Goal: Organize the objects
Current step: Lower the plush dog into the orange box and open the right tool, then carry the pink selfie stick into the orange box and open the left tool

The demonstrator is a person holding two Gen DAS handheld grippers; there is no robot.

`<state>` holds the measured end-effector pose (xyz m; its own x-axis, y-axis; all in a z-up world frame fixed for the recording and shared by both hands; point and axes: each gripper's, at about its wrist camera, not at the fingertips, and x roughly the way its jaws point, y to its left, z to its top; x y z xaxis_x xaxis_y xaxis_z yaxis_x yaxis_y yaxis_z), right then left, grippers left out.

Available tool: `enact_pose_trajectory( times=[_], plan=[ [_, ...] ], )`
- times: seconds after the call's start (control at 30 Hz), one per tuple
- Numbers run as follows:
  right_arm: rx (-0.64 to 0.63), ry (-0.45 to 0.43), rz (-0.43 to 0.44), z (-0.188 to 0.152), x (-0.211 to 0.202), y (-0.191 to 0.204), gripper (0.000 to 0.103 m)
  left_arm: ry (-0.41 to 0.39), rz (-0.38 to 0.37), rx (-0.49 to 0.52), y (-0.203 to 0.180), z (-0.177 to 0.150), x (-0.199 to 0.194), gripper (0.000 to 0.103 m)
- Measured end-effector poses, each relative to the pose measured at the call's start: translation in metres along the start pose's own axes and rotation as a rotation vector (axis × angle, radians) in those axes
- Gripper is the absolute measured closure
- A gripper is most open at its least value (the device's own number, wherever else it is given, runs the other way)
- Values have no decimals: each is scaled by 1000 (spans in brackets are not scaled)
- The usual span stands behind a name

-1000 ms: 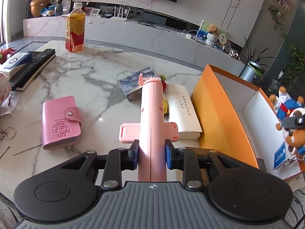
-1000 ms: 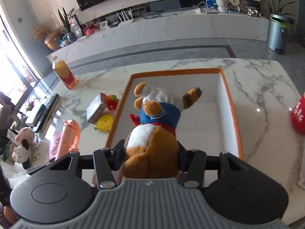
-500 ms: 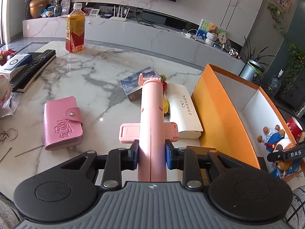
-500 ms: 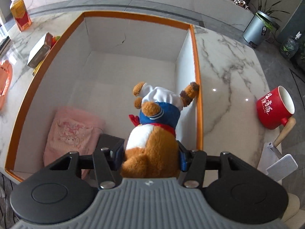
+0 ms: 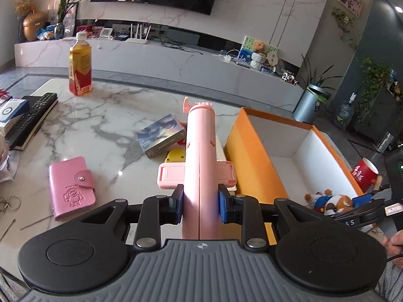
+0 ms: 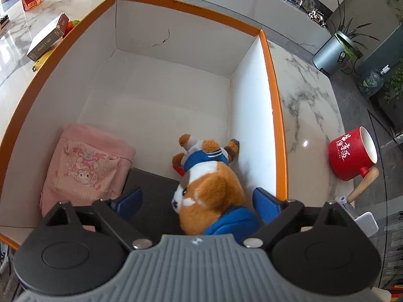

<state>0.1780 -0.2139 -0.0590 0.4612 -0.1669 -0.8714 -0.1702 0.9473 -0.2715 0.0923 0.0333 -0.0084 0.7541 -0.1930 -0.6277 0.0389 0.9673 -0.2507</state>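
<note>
The right gripper (image 6: 196, 198) hangs over the near right corner of the orange-rimmed box (image 6: 186, 1); its jaws have just been opening and now stand wide, both blue pads clear of the plush dog (image 6: 214, 183), which lies between them on the box floor against the right wall. A pink pouch (image 6: 85, 166) lies left of it in the box. The left gripper (image 5: 200, 205) has its jaws clamped on a pink selfie stick (image 5: 200, 151), held above the marble surface (image 5: 100, 115). Beyond lie a pink card wallet (image 5: 70, 188), a photo card box (image 5: 161, 136) and, farther off, a tea bottle (image 5: 80, 71).
</note>
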Motion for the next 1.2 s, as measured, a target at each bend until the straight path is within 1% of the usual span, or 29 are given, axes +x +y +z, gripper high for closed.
enact_pose_trajectory(
  times=[0.13, 0.27, 0.33, 0.37, 0.43, 0.47, 0.5, 0.57, 0.63, 0.7, 0.73, 0.87, 0.9, 1.0, 1.07, 1.13, 1.2],
  plan=[
    [34, -44, 19, 0, -13, -9, 6, -6, -26, 23, -24, 12, -6, 72],
    [70, -90, 68, 3, -25, -17, 6, 2, -55, 56, -53, 20, -1, 72],
    [112, -114, 127, 6, -31, -24, 6, 19, -63, 58, -66, 22, 6, 72],
    [144, -125, 173, 7, -36, -30, 6, 31, -68, 57, -73, 23, 11, 72],
    [178, -137, 245, 12, -43, -37, 6, 50, -97, 52, -84, 25, 19, 72],
    [175, -144, 264, 14, -46, -38, 6, 55, -118, 49, -89, 26, 23, 72],
    [159, -145, 266, 16, -47, -38, 6, 59, -142, 52, -95, 27, 28, 72],
    [99, -130, 251, 23, -45, -35, 5, 62, -150, 65, -107, 28, 35, 72],
    [45, -90, 276, 30, -35, -33, 5, 80, -111, 78, -119, 29, 47, 72],
    [49, -63, 339, 36, -25, -38, 5, 98, -46, 88, -127, 29, 60, 72],
    [48, -52, 354, 39, -20, -40, 5, 108, -14, 87, -129, 29, 66, 72],
    [24, -54, 352, 44, -8, -41, 5, 149, 59, 75, -132, 28, 86, 72],
    [23, -62, 355, 44, -5, -43, 5, 151, 76, 72, -134, 28, 91, 72],
    [0, -128, 311, 42, -6, -45, 5, 129, 146, 109, -147, 27, 98, 72],
    [-8, -136, 304, 40, -5, -46, 5, 150, 163, 101, -153, 28, 109, 72],
    [-13, -139, 293, 39, -3, -48, 5, 177, 198, 95, -156, 26, 122, 72],
    [-17, -142, 294, 36, -2, -49, 5, 164, 253, 108, -159, 22, 132, 72]
  ],
)
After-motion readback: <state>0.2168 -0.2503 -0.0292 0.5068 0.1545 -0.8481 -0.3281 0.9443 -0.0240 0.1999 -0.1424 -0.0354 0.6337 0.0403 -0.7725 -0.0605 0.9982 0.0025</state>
